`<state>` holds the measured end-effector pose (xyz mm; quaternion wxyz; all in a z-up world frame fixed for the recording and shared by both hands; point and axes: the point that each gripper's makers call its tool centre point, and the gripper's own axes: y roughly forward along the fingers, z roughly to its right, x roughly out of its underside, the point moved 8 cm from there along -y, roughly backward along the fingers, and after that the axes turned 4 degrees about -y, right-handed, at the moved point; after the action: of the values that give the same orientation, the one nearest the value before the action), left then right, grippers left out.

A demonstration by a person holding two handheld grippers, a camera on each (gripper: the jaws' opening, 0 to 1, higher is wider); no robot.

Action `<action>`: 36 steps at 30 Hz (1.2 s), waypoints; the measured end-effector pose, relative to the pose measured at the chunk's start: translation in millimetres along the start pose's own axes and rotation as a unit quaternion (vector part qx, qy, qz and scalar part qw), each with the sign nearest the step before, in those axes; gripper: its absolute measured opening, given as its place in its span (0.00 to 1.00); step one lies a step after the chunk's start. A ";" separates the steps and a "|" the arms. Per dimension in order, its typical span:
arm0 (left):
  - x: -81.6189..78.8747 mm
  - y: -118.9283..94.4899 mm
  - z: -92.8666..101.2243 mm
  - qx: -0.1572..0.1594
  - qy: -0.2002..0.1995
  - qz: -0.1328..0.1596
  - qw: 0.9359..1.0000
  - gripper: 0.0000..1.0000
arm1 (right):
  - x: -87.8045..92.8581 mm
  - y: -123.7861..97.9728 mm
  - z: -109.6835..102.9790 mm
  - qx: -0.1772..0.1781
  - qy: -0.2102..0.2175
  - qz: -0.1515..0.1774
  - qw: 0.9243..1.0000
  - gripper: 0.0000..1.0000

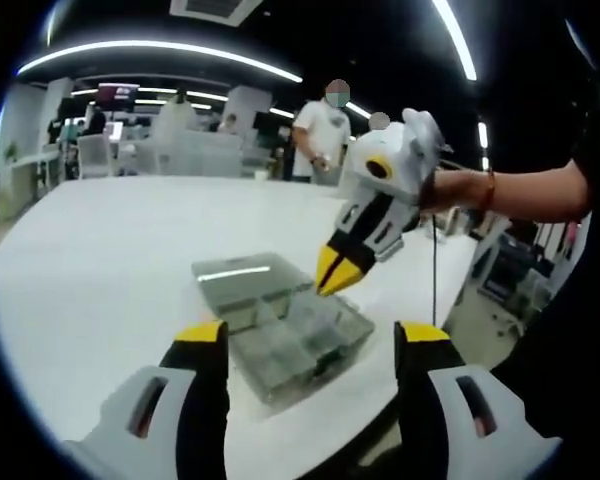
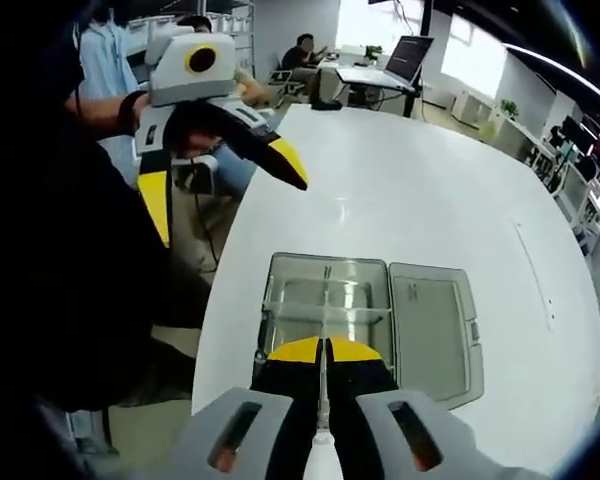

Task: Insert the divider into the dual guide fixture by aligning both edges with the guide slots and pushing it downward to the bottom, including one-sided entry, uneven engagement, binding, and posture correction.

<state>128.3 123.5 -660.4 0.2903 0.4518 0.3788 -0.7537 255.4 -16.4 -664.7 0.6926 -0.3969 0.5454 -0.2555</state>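
Between right claw (image 2: 323, 349) tips, divider (image 2: 325, 300), above fixture (image 2: 365, 275)

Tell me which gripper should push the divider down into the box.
Right. The right gripper is shut on the thin clear divider directly over the clear box; the left gripper hangs open, off to the side.

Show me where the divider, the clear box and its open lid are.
divider (image 2: 325, 325): right gripper view, thin upright edge above the gripper tips.
clear box (image 2: 325, 300): right gripper view, compartment floor.
open lid (image 2: 430, 325): right gripper view, flat panel middle.
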 end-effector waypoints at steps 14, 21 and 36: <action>0.1 -1.6 0.5 -0.003 -0.002 0.002 1.000 0.66 | 0.0 12.3 1.2 -0.010 0.005 -0.043 0.999 0.00; 0.4 -2.2 -0.2 -0.004 -0.002 0.002 1.000 0.66 | 1.7 17.9 1.9 -0.011 0.006 -0.059 0.998 0.00; 1.0 -3.1 0.8 -0.003 -0.001 0.001 1.000 0.66 | 4.2 29.0 1.7 -0.012 -0.001 -0.088 0.996 0.00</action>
<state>125.0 124.4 -660.1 0.2928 0.4506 0.3800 -0.7529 255.9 -3.2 -690.9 0.6632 -0.4518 0.5110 -0.3081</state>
